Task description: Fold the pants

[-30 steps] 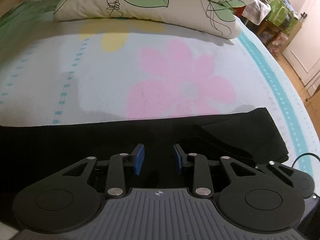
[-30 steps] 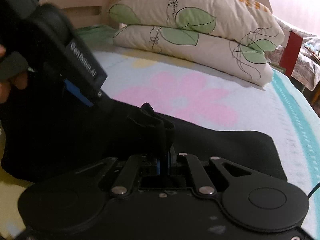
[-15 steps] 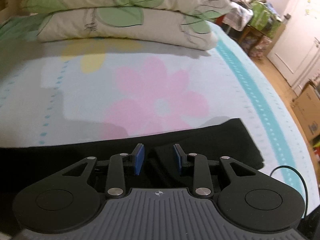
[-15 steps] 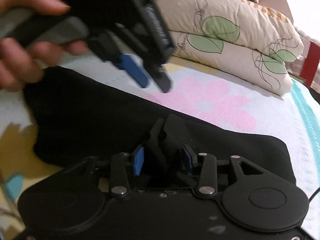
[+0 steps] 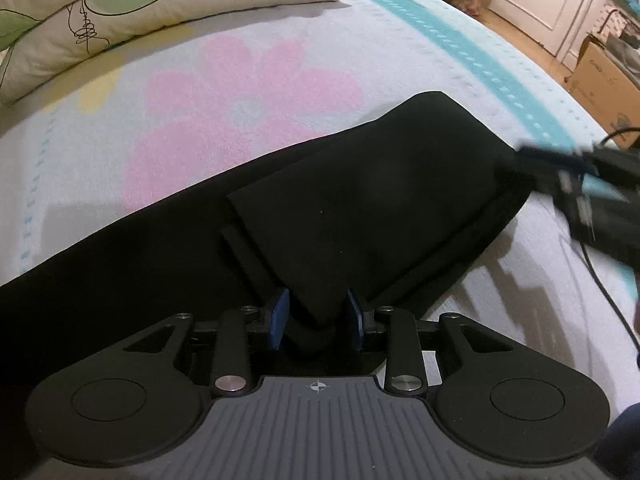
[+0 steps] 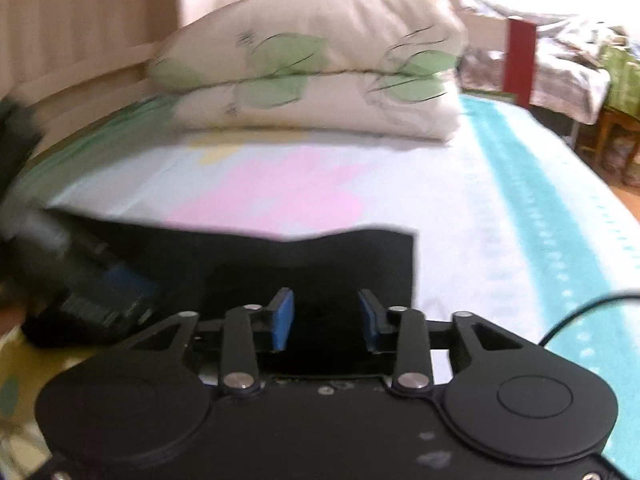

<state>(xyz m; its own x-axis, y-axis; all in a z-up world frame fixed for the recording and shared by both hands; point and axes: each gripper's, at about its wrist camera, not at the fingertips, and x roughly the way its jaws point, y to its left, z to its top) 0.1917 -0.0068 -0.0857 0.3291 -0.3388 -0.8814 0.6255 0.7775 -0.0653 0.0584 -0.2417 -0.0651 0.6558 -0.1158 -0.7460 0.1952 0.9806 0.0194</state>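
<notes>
Lying across the flowered bedspread (image 5: pixel 248 80) are the black pants (image 5: pixel 380 184), already folded over once, the upper layer sitting on the lower with its edges stepped near the left gripper (image 5: pixel 316 316). A thick fold of that fabric is bunching up between the left gripper's blue pads (image 5: pixel 279 316); the jaws are standing partly apart and the cloth is filling the gap, so it is gripping the pants fold. In the left wrist view the far end of the pants is reaching toward the teal stripe (image 5: pixel 480 52) of the bedspread.

The right gripper (image 6: pixel 326 320) is hovering over the near edge of the pants (image 6: pixel 320 248), its jaws closing, with dark fabric showing behind the gap, but the pads (image 6: pixel 283 320) are not pressing on anything, so it is released. It is also showing blurred at the right edge of the left wrist view (image 5: pixel 588 208), just beside the pants' end. The left gripper is appearing as a dark blur at the left of the right wrist view (image 6: pixel 92 292).

Two leaf-print pillows (image 6: pixel 312 80) are sitting stacked at the head of the bed, well apart from the pants. A black cable (image 5: pixel 608 292) is trailing over the bedspread at right.
</notes>
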